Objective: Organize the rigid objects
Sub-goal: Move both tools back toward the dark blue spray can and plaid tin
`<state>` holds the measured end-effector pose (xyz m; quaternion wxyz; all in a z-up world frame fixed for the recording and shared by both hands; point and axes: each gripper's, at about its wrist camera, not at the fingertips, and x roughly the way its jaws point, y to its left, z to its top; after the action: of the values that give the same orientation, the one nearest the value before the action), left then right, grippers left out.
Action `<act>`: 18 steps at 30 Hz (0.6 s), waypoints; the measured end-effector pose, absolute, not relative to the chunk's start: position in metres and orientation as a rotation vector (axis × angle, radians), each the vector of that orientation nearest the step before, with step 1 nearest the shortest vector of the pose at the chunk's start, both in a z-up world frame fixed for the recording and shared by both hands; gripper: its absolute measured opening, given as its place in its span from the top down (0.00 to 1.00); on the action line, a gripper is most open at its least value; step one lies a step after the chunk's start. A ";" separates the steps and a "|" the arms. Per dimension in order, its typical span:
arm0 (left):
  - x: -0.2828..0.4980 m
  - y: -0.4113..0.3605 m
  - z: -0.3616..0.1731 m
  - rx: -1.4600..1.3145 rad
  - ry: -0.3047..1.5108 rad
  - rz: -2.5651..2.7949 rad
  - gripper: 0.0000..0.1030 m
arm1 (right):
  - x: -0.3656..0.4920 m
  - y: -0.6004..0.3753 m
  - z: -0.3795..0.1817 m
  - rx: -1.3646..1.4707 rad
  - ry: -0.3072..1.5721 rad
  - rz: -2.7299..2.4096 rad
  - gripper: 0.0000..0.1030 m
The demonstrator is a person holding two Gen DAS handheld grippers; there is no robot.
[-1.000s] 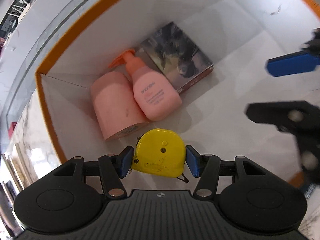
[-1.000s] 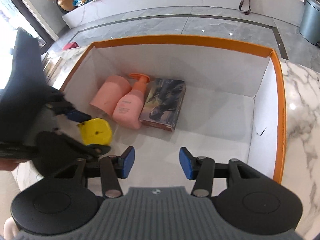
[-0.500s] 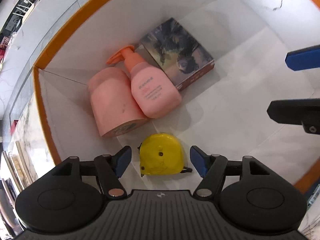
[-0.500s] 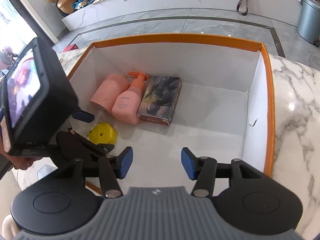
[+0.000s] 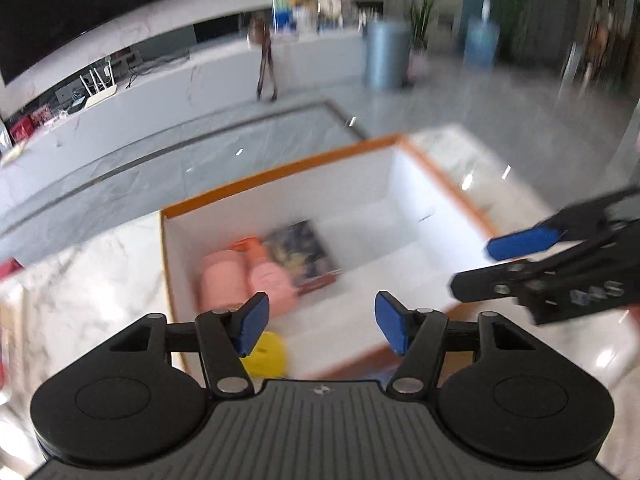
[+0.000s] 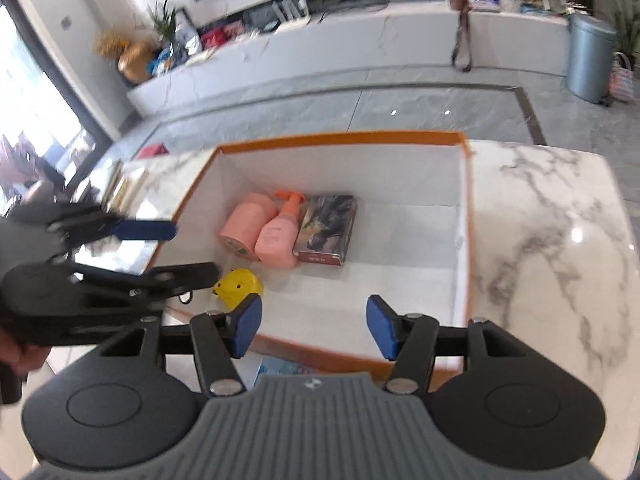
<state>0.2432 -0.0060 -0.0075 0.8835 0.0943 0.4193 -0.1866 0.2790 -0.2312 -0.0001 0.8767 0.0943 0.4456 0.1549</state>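
A white box with an orange rim (image 6: 340, 136) (image 5: 280, 168) stands on the marble counter. On its floor, at the left, a pink cylinder (image 6: 246, 228), a pink pump bottle (image 6: 280, 236) and a dark picture-printed box (image 6: 326, 226) lie side by side. A yellow tape measure (image 6: 240, 286) (image 5: 268, 354) lies alone near the front left corner. My left gripper (image 5: 320, 320) (image 6: 192, 250) hovers above that corner; its jaws are closing with nothing between them. My right gripper (image 6: 314, 320) (image 5: 472, 270) hangs over the box's near edge, its jaws opening on nothing.
The marble counter (image 6: 540, 220) stretches to the right of the box. A blue-printed flat item (image 6: 280, 368) peeks out in front of the near box wall. A person's hand (image 6: 16, 356) holds the left gripper. Beyond the counter lies grey floor with a metal bin (image 6: 590, 60).
The left gripper let go of the yellow tape measure, which now lies on the box floor. Both grippers rose and drew back out of the box, the left tilting up sharply.
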 end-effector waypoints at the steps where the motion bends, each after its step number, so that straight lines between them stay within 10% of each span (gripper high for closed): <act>1: 0.237 -0.006 -0.004 0.165 0.861 -0.391 0.31 | 0.270 -0.235 0.003 0.209 0.918 0.313 0.42; 18: 0.136 -0.015 -0.084 0.091 0.974 -0.428 0.31 | 0.142 -0.254 -0.100 0.388 1.074 0.120 0.51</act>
<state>0.1357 -0.0154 -0.0837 0.8608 0.0433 0.4642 -0.2042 0.1421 -0.2541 -0.0998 0.8397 0.1834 0.5080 0.0569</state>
